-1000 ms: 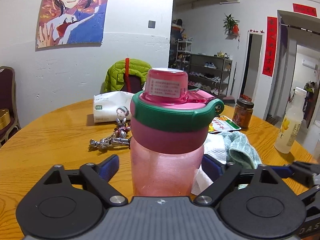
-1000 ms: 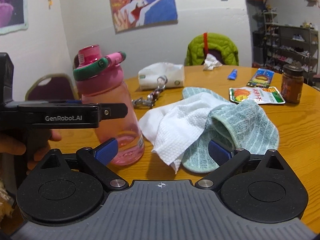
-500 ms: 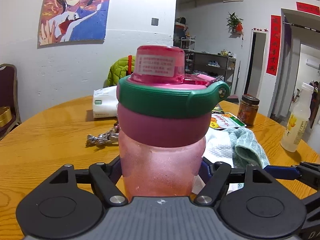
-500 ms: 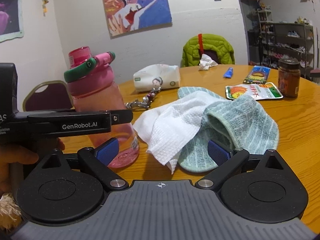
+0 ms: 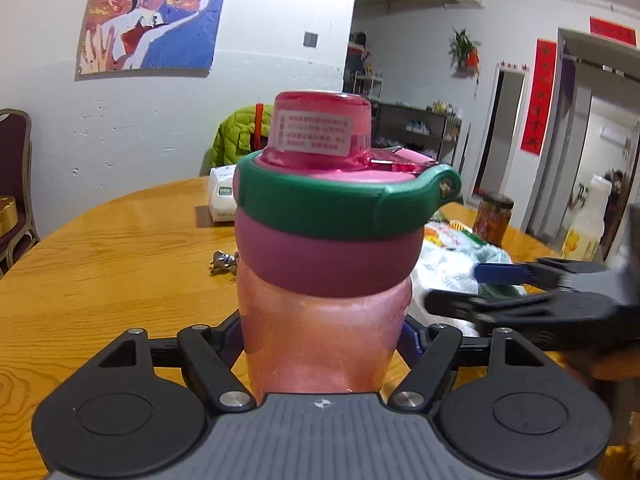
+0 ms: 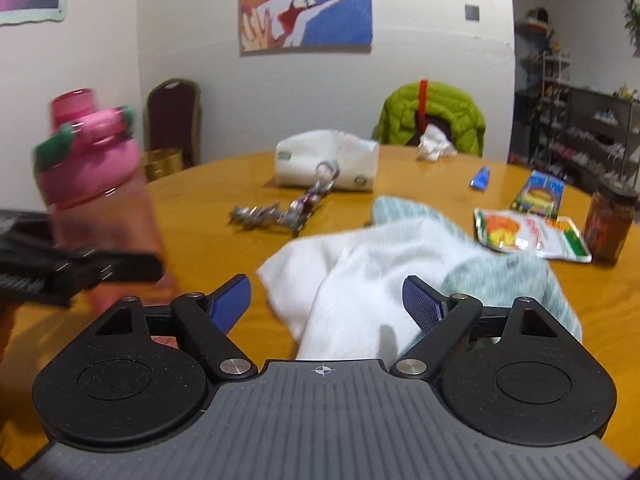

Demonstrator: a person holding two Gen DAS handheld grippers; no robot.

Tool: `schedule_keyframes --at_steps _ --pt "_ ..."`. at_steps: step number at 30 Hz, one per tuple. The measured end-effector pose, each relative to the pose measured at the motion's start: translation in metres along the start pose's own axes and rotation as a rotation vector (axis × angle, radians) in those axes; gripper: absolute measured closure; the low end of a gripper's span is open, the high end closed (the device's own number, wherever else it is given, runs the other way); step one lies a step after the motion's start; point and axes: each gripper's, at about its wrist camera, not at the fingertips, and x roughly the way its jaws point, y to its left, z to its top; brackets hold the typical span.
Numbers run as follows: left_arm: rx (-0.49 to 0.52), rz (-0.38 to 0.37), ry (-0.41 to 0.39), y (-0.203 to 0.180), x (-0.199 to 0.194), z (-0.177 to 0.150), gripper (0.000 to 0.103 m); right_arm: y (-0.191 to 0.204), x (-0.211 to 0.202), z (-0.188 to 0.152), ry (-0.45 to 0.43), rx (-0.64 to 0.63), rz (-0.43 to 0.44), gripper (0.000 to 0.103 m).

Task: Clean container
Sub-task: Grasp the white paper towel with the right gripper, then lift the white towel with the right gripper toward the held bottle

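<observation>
- Clamping my left hand-held gripper (image 5: 322,332) on the pink bottle (image 5: 324,264).
- My right hand-held gripper (image 6: 326,300), fingers apart, hangs over the white cloth (image 6: 360,276); grasping it seems next.

Bottle (image 5: 324,300) sits between the fingers of left hand-held gripper (image 5: 322,332), above the desk (image 5: 104,248). Cloths (image 6: 384,272) lie on desk just ahead of right hand-held gripper (image 6: 326,300). Tissue pack (image 6: 326,158) farther ahead; jar (image 6: 610,224) and snack packet (image 6: 528,234) ahead right.
</observation>
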Motion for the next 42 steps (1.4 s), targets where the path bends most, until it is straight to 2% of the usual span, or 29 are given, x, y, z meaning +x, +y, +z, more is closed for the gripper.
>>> schedule_keyframes --at_steps 2,3,4,5,6,12,20,22,23,25,27,31,34,37,40,42 --pt "-0.016 -0.009 -0.013 0.002 0.001 0.000 0.031 0.003 0.019 0.004 0.031 -0.041 -0.026 0.031" --pt "-0.025 -0.021 -0.010 0.003 0.002 0.000 0.031 0.005 0.028 0.002 0.053 -0.061 -0.035 0.043" --pt "-0.034 -0.033 -0.007 0.004 0.004 0.001 0.031 0.007 0.033 0.001 0.071 -0.082 -0.044 0.062" --pt "-0.042 -0.043 -0.005 0.004 0.005 0.002 0.031 0.009 0.037 -0.001 0.089 -0.104 -0.053 0.076" --pt "-0.046 -0.049 -0.006 0.003 0.006 0.002 0.031 0.011 0.042 -0.003 0.106 -0.126 -0.063 0.099" --pt "-0.073 -0.074 -0.025 0.001 0.008 -0.001 0.031 0.024 -0.019 0.005 -0.015 -0.152 0.075 0.099" --pt "-0.184 -0.099 -0.065 0.018 0.006 -0.005 0.031 0.044 -0.059 0.009 -0.045 -0.124 0.467 0.098" --pt "-0.192 -0.111 -0.069 0.019 0.005 -0.006 0.031 0.056 -0.055 0.008 -0.046 -0.143 0.503 0.098" --pt "-0.196 -0.117 -0.072 0.019 0.005 -0.006 0.031 0.061 -0.052 -0.003 -0.062 -0.150 0.512 0.098" --pt "-0.186 -0.132 -0.072 0.018 0.004 -0.006 0.032 0.070 -0.045 -0.007 -0.078 -0.168 0.469 0.098" --pt "-0.172 -0.132 -0.075 0.017 0.003 -0.007 0.032 0.070 -0.034 -0.013 -0.045 -0.188 0.449 0.098" --pt "-0.163 -0.123 -0.080 0.016 0.002 -0.007 0.032 0.071 -0.019 -0.025 0.040 -0.240 0.347 0.098" --pt "-0.150 -0.124 -0.080 0.013 0.002 -0.007 0.032 0.074 -0.033 -0.015 -0.023 -0.197 0.447 0.098" --pt "-0.140 -0.134 -0.074 0.010 0.001 -0.007 0.032 0.078 -0.042 -0.013 -0.077 -0.239 0.441 0.098" --pt "-0.127 -0.131 -0.072 0.009 0.000 -0.008 0.032 0.074 -0.028 -0.021 -0.015 -0.253 0.432 0.098" --pt "-0.122 -0.121 -0.074 0.009 -0.001 -0.008 0.032 0.073 -0.019 -0.025 0.036 -0.263 0.397 0.097"
